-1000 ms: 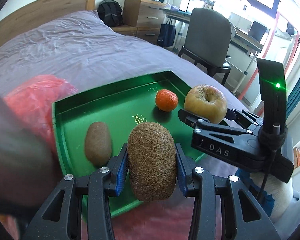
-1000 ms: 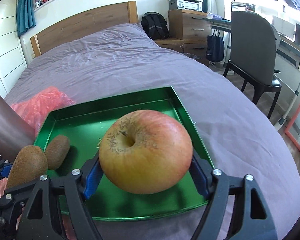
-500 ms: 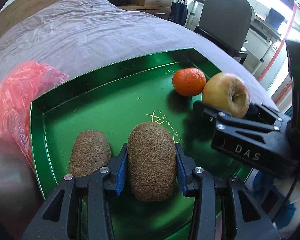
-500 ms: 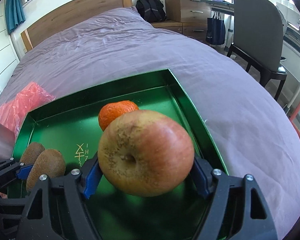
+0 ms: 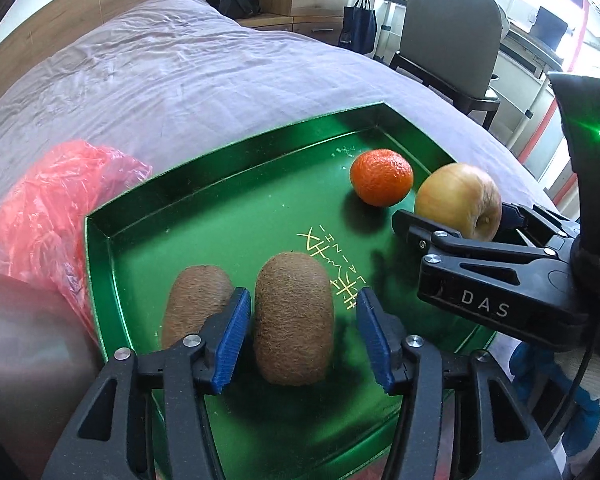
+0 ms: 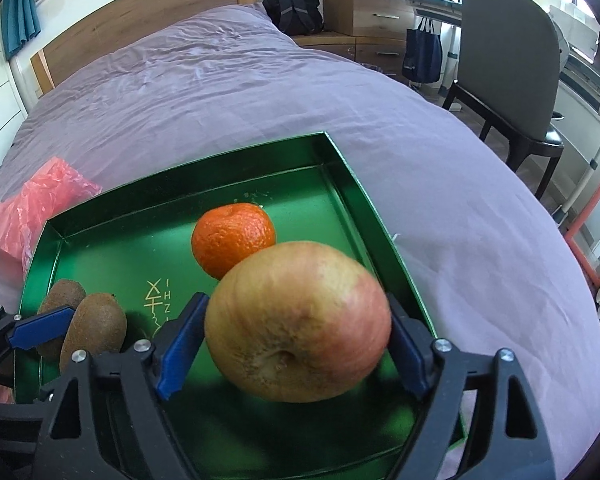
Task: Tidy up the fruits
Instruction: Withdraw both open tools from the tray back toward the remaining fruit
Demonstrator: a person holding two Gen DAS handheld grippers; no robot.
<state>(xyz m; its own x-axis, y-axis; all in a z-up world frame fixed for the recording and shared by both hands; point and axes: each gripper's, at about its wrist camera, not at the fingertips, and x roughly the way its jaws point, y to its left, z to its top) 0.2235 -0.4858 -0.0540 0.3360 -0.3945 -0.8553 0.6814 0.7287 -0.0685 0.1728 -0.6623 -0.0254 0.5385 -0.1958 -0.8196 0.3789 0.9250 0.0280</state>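
- Pink plastic bag (image 5: pixel 48 204) lay crumpled on the purple bedspread (image 5: pixel 188 80), against the left wall of the tray (image 5: pixel 100 240).
- Green and metallic, the tray sat on the bed with gold lettering (image 5: pixel 336 264) on its floor.
- One kiwi (image 5: pixel 196 300) lay in the tray's near left part, just outside the left gripper's left pad.
- A second kiwi (image 5: pixel 294 320) lay on the tray floor beside the first, between the left gripper (image 5: pixel 304 344) fingers; these stood apart, with a gap visible on each side of the fruit.
- An orange (image 5: pixel 381 177) rested farther back toward the tray's right wall.
- An apple (image 6: pixel 298 320) sat just in front of the orange, between the right gripper (image 6: pixel 296 354) pads; the left pad (image 6: pixel 182 344) showed a gap, and the right contact could not be told.
- Beyond the bed's right side stood a grey chair (image 6: pixel 508 52).
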